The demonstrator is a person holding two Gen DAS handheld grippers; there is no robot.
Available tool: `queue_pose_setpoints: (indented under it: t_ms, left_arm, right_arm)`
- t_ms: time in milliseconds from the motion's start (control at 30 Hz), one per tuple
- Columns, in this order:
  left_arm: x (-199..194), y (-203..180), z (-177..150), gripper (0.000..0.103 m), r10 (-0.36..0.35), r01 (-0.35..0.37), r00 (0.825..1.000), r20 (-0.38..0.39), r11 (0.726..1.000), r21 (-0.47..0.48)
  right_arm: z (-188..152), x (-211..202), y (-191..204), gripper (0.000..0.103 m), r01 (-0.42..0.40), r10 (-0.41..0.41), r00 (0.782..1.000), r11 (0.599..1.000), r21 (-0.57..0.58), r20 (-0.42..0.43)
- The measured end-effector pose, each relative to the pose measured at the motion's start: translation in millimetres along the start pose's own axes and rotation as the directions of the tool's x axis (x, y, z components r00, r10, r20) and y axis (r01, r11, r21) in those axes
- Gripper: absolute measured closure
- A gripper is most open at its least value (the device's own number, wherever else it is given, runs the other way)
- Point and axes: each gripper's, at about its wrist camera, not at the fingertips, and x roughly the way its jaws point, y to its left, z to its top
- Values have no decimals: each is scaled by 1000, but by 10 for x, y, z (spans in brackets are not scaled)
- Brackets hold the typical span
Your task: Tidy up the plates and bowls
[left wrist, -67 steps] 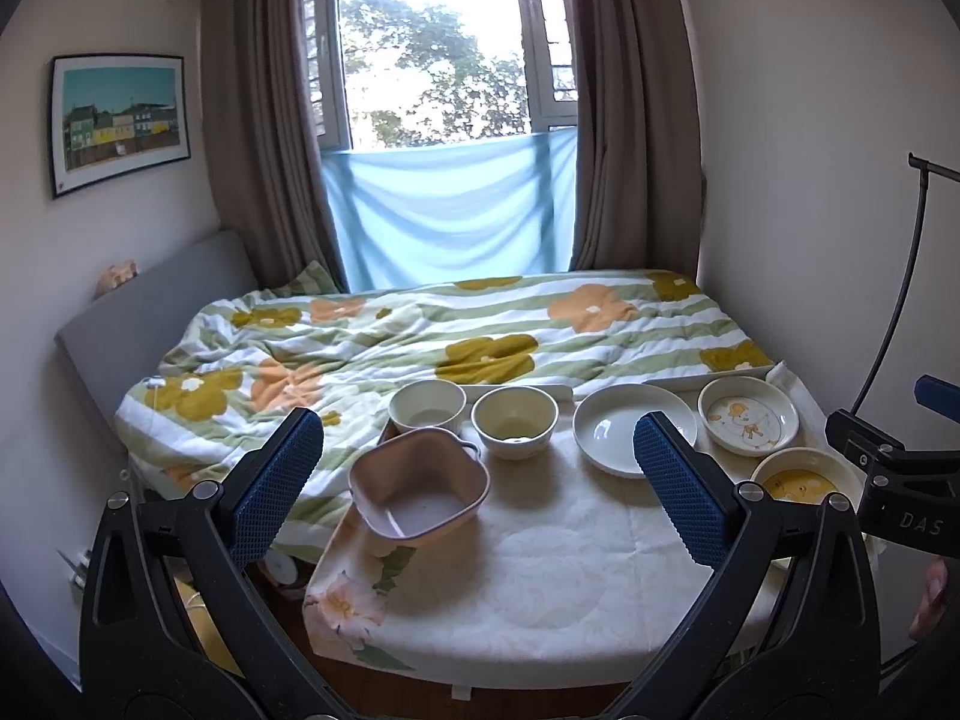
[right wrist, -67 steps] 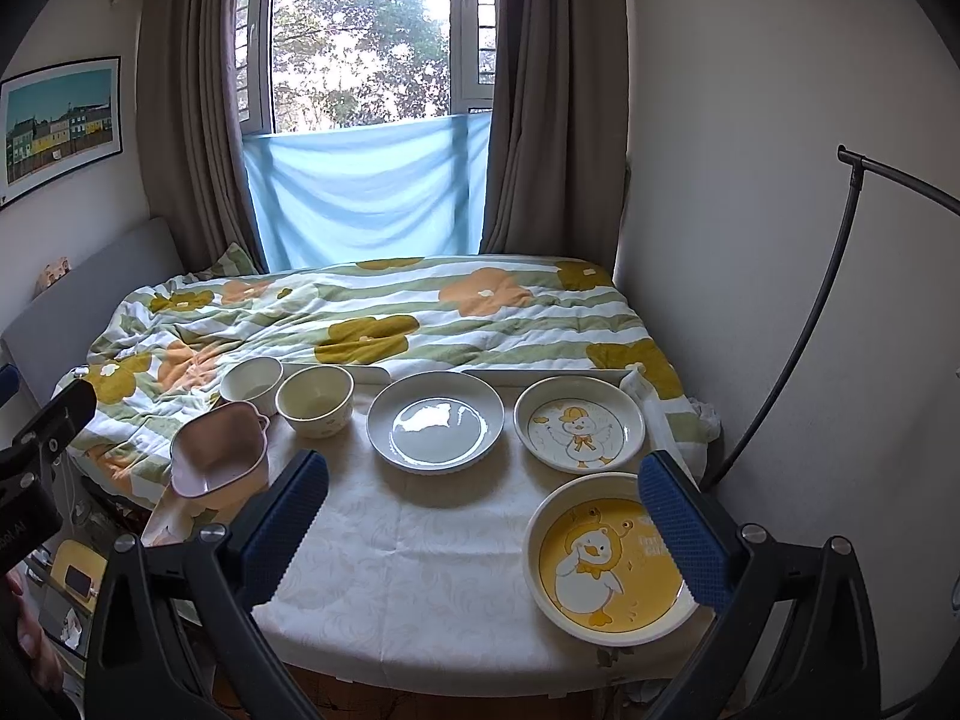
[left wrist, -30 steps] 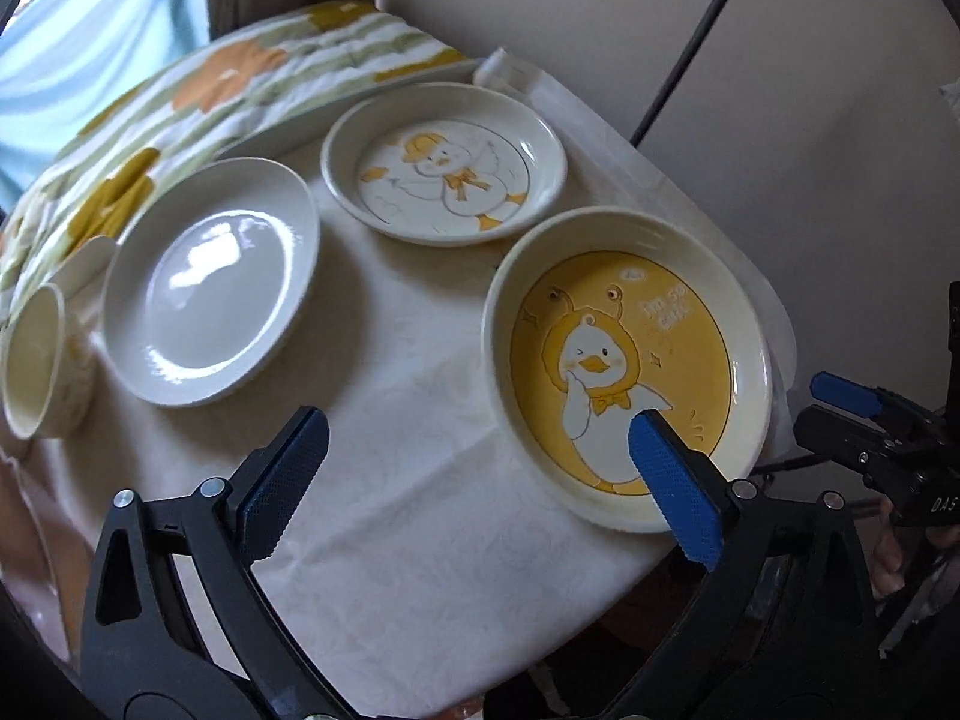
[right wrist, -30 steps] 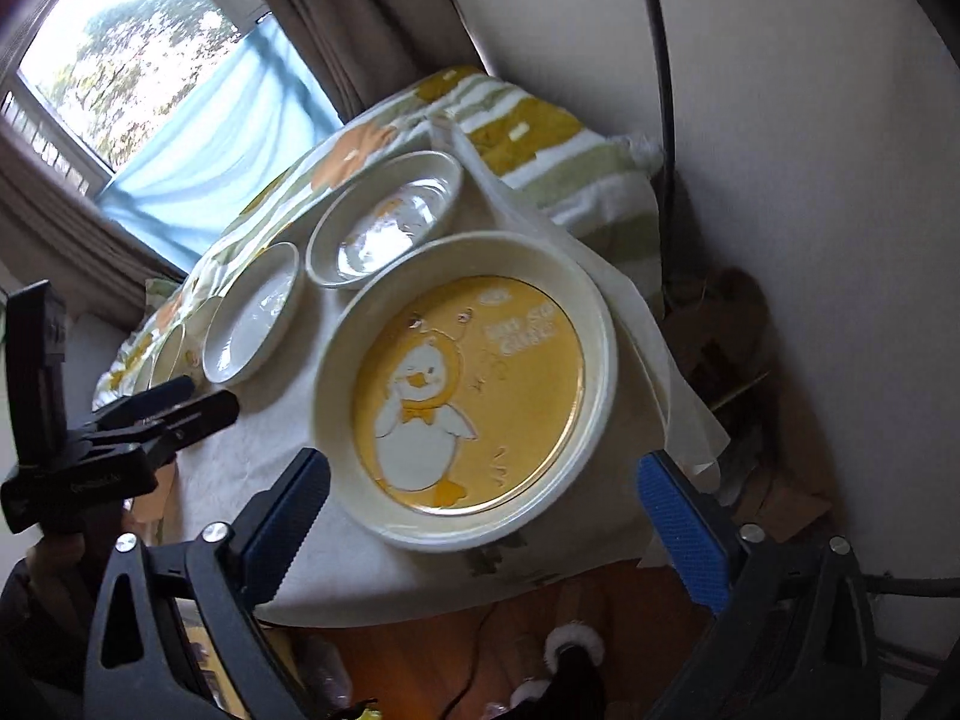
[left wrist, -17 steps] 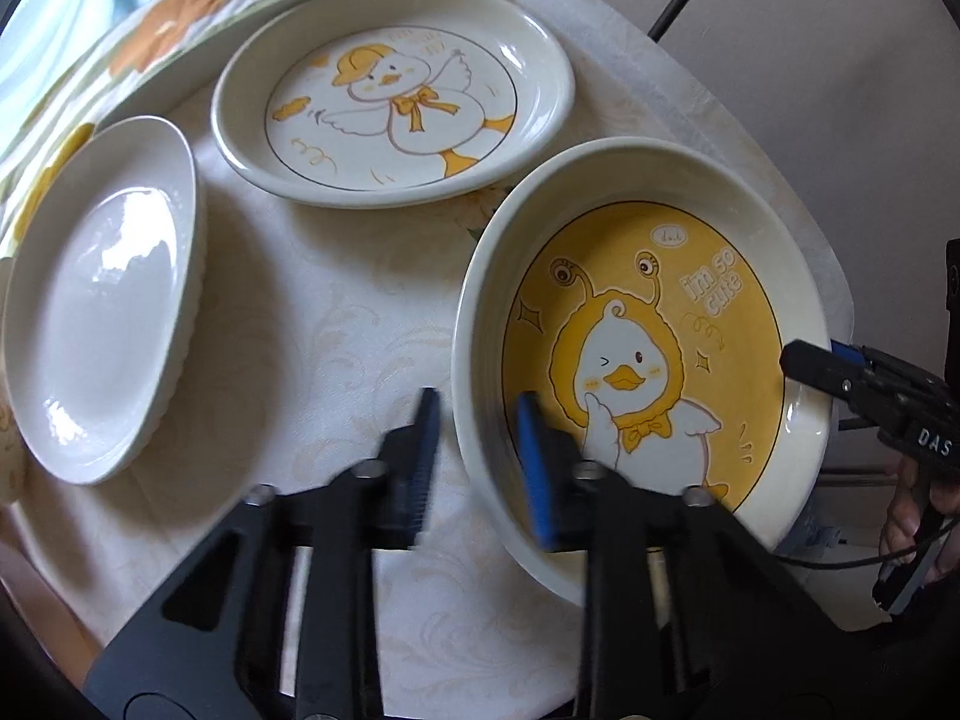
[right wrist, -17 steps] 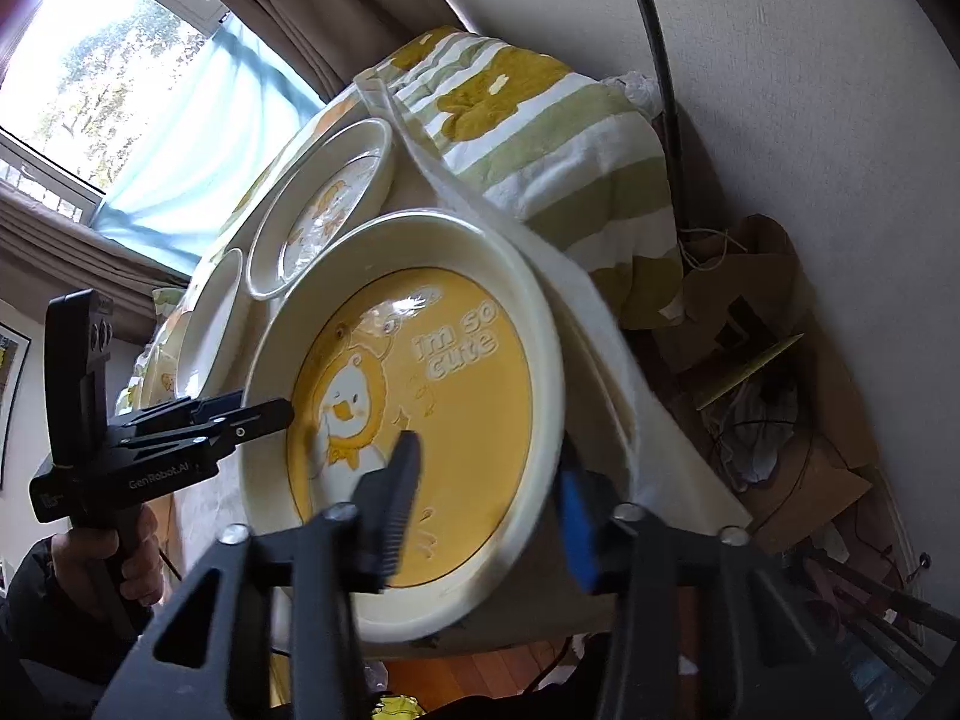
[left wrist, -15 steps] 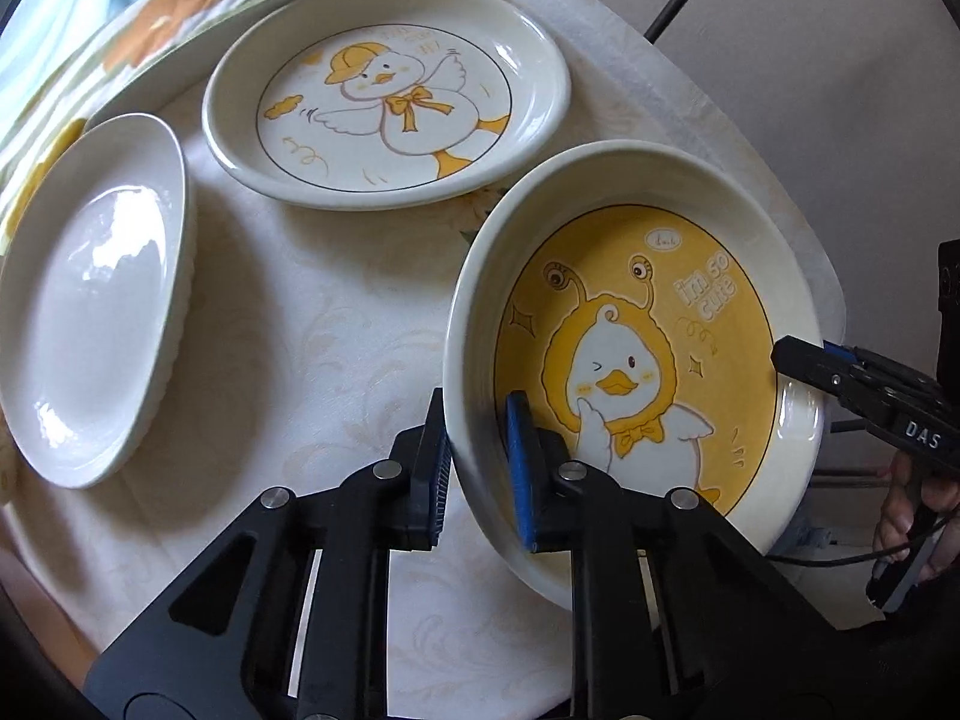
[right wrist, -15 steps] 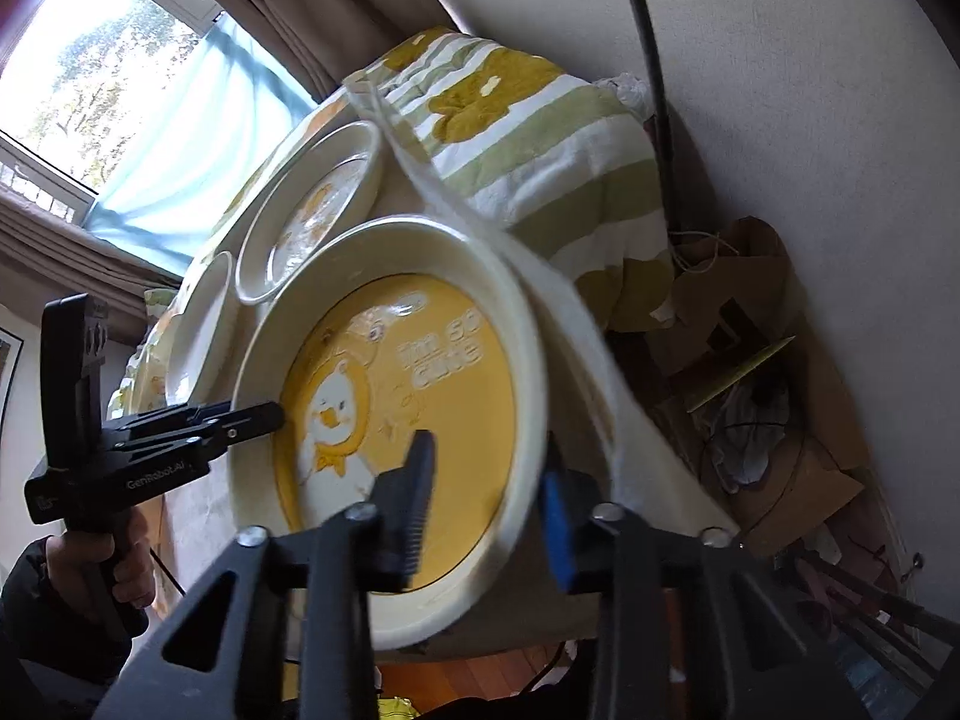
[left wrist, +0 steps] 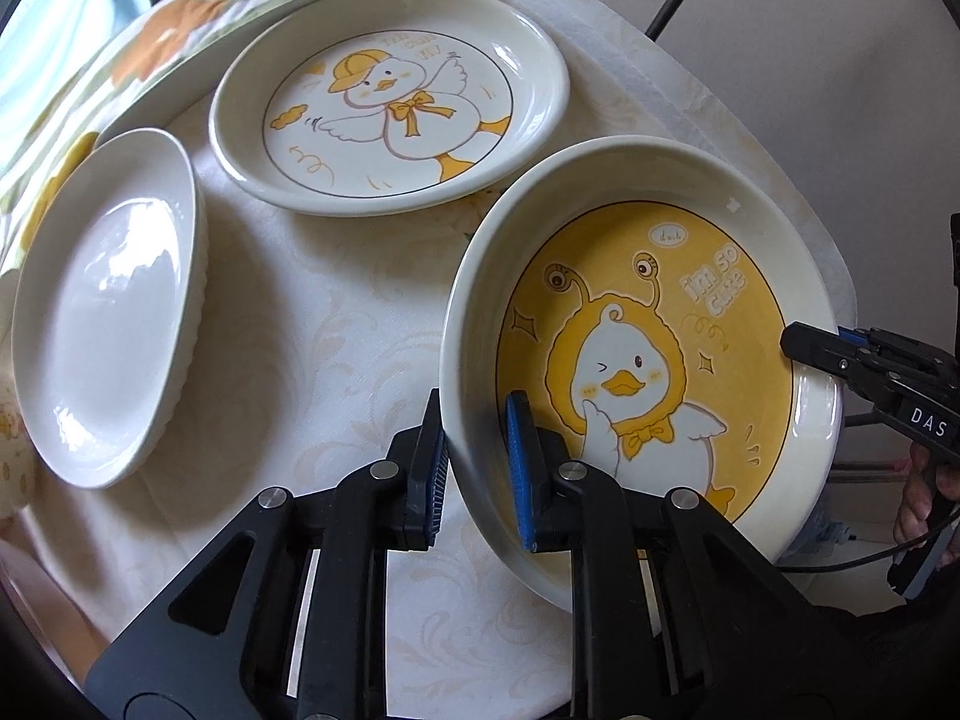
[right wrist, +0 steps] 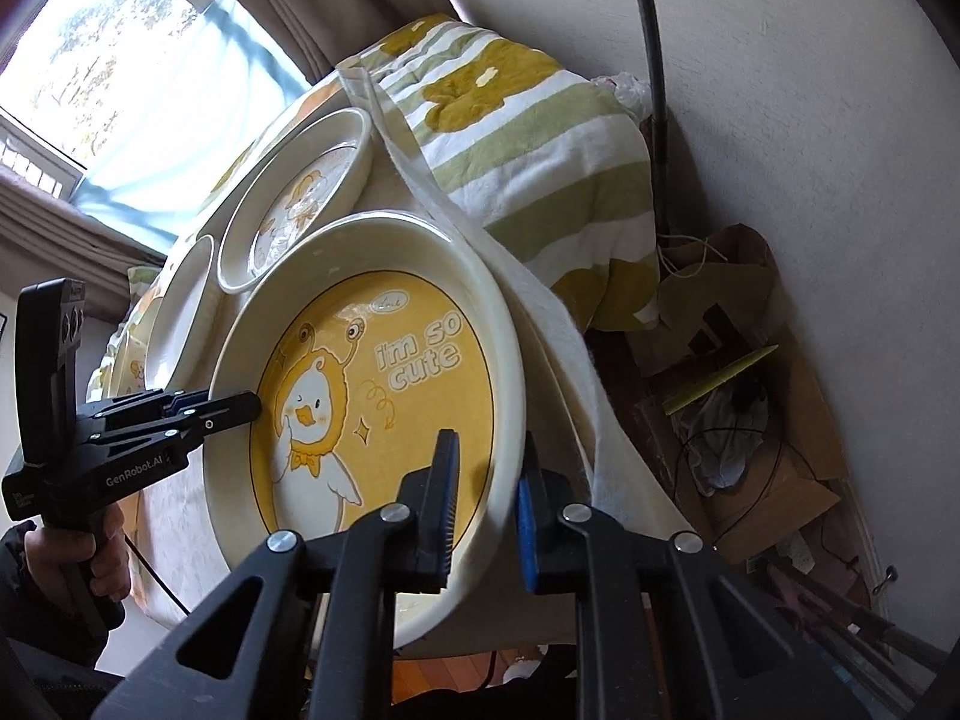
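Note:
A deep yellow duck plate (left wrist: pixel 636 336) with a cream rim sits at the table's near right corner; it also shows in the right wrist view (right wrist: pixel 384 420). My left gripper (left wrist: pixel 477 468) is shut on its left rim, one finger inside and one outside. My right gripper (right wrist: pixel 486 510) is shut on its opposite rim, and it shows across the plate in the left wrist view (left wrist: pixel 840 354). A white duck plate (left wrist: pixel 390 102) lies behind it. A plain white plate (left wrist: pixel 102 300) lies to the left.
The table has a white patterned cloth (left wrist: pixel 312 324). A flowered blanket (right wrist: pixel 528 120) lies behind and beside it. The wall (right wrist: pixel 810 90), a black stand pole (right wrist: pixel 654 78) and floor clutter (right wrist: pixel 738 408) are to the right.
Both grippers came in from wide open and closed on opposite rims of the yellow duck plate. The plate's right side now looks slightly raised.

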Motion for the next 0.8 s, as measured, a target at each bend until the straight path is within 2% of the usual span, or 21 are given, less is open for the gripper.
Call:
queue_pose_setpoints:
  t_ms: [233, 433, 633, 800]
  left_arm:
    - [-278, 164, -169, 88, 3, 2, 998, 58, 997, -83]
    - [-732, 416, -523, 88, 37, -8, 990, 135, 978, -208]
    - [-1192, 739, -1041, 88, 116, -53, 977, 181, 946, -319]
    - [-1453, 1086, -1527, 88, 175, -86, 968, 179, 905, -417]
  right_arm:
    - [83, -71, 203, 87, -18, 16, 1000, 994, -105, -14]
    - [208, -188, 652, 87, -55, 49, 998, 971, -234, -32]
    - [253, -187, 1297, 87, -119, 109, 993, 921, -371, -49]
    - [88, 11, 1852, 87, -184, 157, 983, 878, -443, -97]
